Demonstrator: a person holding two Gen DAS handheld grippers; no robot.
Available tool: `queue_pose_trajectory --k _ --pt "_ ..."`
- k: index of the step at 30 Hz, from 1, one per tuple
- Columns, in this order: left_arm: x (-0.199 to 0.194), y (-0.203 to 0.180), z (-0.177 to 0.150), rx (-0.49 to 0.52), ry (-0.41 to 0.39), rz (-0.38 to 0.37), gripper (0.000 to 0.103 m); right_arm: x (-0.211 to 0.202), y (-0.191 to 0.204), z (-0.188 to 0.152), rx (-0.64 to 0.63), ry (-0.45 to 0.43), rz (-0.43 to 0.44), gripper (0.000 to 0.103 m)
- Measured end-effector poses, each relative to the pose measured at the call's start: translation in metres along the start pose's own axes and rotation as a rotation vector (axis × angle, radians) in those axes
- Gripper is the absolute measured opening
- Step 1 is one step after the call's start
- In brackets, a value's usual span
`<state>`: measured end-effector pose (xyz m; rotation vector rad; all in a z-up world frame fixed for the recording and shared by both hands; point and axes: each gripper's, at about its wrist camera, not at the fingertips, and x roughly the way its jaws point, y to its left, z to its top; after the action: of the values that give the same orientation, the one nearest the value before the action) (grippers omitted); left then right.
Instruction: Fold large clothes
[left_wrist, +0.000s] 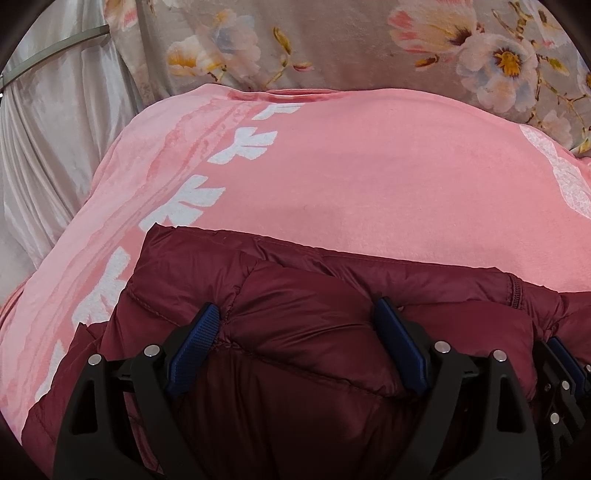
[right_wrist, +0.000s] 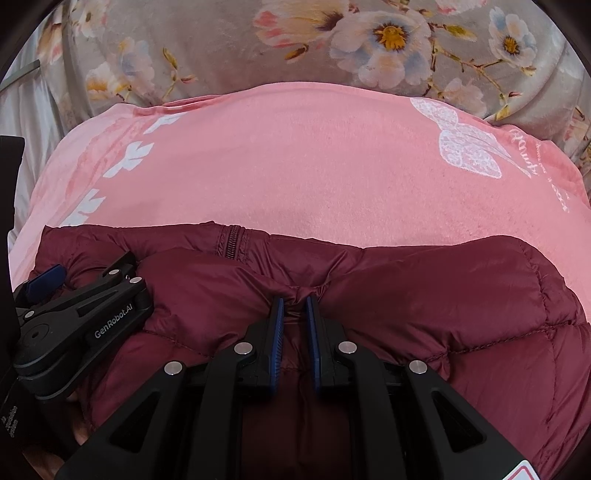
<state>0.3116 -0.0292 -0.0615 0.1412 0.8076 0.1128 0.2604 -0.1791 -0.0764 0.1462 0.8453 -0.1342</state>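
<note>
My right hand-held gripper (right_wrist: 294, 301) pinches the maroon jacket (right_wrist: 424, 295) fold; left hand-held gripper (left_wrist: 299, 314) gapes wide, straddling puffed fabric; jacket's long axis runs left-right.

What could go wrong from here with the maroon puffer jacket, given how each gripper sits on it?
1. The right gripper pinches only a small pucker of the slick maroon jacket; a pull might slip it free.
2. The left gripper stands open around a puffy fold, holding nothing, so lifting now would probably raise one side only.
3. Dragging the jacket could bunch the pink blanket beneath.
</note>
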Motion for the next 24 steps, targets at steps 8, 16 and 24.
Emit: queue_pose_trajectory --k 8,16,24 --pt "0.0 0.0 0.0 0.002 -0.002 0.001 0.084 0.0 0.001 0.0 -0.004 -0.001 -0.01 0.011" --pt "0.0 0.0 0.002 -0.001 -0.002 0.023 0.086 0.001 0.004 0.0 -0.013 -0.001 -0.03 0.011" --pt "-0.005 0.02 0.0 -0.048 0.047 -0.078 0.09 -0.012 0.001 -0.002 0.001 -0.006 -0.02 0.011"
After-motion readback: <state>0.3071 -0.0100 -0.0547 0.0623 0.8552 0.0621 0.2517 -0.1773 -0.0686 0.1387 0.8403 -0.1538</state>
